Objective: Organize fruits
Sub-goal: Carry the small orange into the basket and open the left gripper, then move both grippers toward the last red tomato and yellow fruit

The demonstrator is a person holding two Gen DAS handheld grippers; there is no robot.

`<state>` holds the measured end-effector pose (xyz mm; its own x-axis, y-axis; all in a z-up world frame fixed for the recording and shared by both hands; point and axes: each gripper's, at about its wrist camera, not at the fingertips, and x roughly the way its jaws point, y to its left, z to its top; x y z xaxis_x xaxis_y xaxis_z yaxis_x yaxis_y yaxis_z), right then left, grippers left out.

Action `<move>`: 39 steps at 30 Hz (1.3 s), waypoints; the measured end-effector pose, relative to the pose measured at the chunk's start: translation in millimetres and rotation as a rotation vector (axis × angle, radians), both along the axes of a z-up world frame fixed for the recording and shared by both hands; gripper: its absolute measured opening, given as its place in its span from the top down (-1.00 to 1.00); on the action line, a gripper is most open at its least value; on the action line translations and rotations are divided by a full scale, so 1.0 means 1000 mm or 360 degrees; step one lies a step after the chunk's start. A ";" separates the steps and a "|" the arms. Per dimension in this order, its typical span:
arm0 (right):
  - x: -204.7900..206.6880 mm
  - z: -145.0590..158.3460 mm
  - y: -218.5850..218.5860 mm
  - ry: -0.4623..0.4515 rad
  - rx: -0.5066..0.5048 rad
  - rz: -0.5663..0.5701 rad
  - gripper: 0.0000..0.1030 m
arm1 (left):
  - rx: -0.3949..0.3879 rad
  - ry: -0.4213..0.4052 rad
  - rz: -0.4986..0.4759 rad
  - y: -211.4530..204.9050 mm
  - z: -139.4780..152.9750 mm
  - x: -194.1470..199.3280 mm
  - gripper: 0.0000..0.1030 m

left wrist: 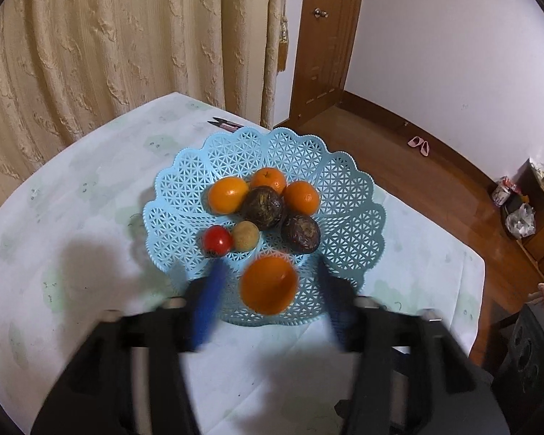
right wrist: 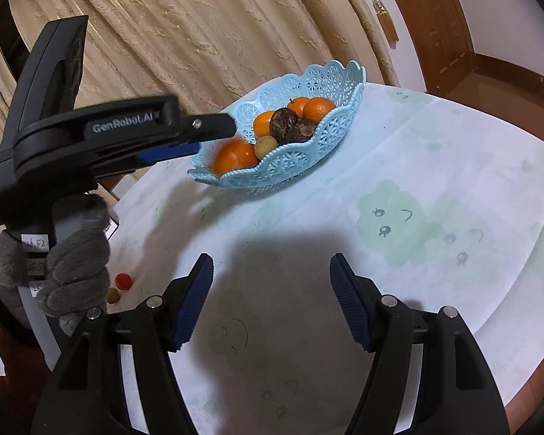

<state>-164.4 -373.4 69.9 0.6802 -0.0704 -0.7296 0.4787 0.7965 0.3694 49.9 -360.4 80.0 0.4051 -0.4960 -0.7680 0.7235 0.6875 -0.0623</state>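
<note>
left wrist view first: the left gripper (left wrist: 268, 290) hangs over the near rim of the blue basket (left wrist: 348, 195), jaws spread, and the orange (left wrist: 269, 285) sits between the blue pads (left wrist: 206, 301) with daylight on both sides. released, then; nothing is pinched. the picture is smeared, so i can't say whether the orange has landed on the lattice or is just above it.

just beyond the fingertips, a red tomato (left wrist: 218, 240) to the left and a small tan fruit (left wrist: 245, 235) beside it. further in, two dark wrinkled fruits (left wrist: 263, 206), then three more oranges (left wrist: 268, 180) at the far side of the bowl.

the orange is nearly round, no long axis to speak of, and i can't make out its stem end.

my call on the step: this is the drop. done well, it means lifting straight back so neither pad clips the orange and rolls it over that low scalloped edge.

right wrist view: the right gripper (right wrist: 272, 299) hovers over bare tablecloth (right wrist: 435, 181), jaws apart, holding nothing. off to its left, close in, a gloved hand (right wrist: 72, 253), and by it another tomato (right wrist: 123, 281) and small yellowish fruit (right wrist: 112, 294) on the cloth. those look like the next pickups.
</note>
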 end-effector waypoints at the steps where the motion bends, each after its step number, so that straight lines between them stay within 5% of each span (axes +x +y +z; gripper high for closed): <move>1: 0.000 0.000 0.000 0.0000 0.0001 -0.0002 -0.33 | -0.0007 -0.0010 0.0010 0.001 0.001 0.000 -0.36; 19: 0.010 0.003 0.025 0.0045 -0.0126 0.0014 -0.39 | 0.0069 -0.0198 0.0306 0.080 0.013 0.001 -0.42; 39: 0.054 0.012 0.092 0.0059 -0.0206 0.0235 -0.42 | 0.0078 -0.0376 0.0555 0.180 0.023 -0.010 -0.42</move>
